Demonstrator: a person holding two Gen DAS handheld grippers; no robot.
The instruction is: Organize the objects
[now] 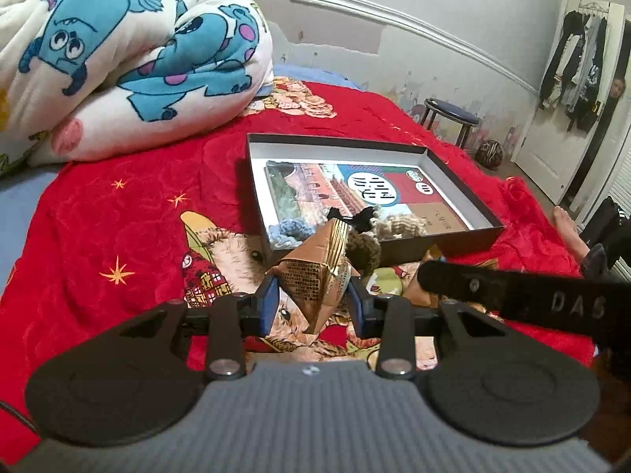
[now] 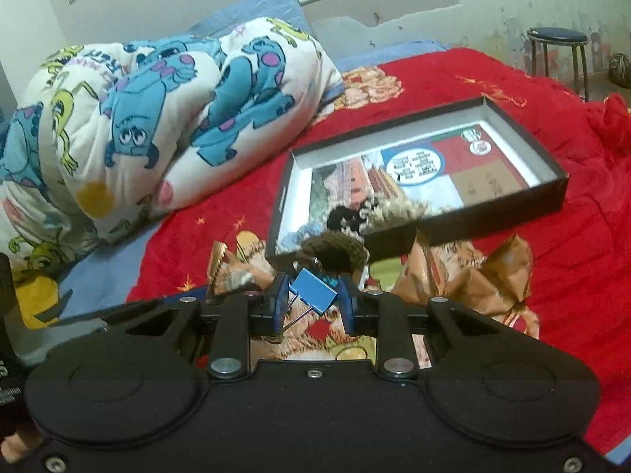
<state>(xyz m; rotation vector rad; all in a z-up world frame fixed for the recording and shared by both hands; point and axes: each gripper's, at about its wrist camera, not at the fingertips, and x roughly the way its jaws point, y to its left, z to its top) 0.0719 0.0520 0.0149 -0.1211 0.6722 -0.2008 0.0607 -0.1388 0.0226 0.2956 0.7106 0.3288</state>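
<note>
My left gripper point(image 1: 313, 297) is shut on a brown and gold snack packet point(image 1: 315, 276), held just above the red blanket in front of the black box point(image 1: 445, 244). My right gripper point(image 2: 309, 299) is shut on a blue binder clip point(image 2: 313, 291), near the box's front left corner point(image 2: 284, 197). A brown fuzzy scrunchie point(image 2: 335, 248) sits right beyond the clip, by the box edge; it also shows in the left wrist view point(image 1: 364, 252). Inside the box lie a picture book point(image 1: 355, 185), a blue scrunchie point(image 1: 284, 232), a black one point(image 1: 361, 216) and a beige one point(image 1: 398, 224).
A rolled cartoon quilt point(image 1: 118, 59) lies at the back left of the bed. Another crumpled brown packet point(image 2: 473, 276) lies right of my right gripper. A stool point(image 1: 453, 116) stands by the far wall. The right gripper's body point(image 1: 512, 295) crosses the left wrist view.
</note>
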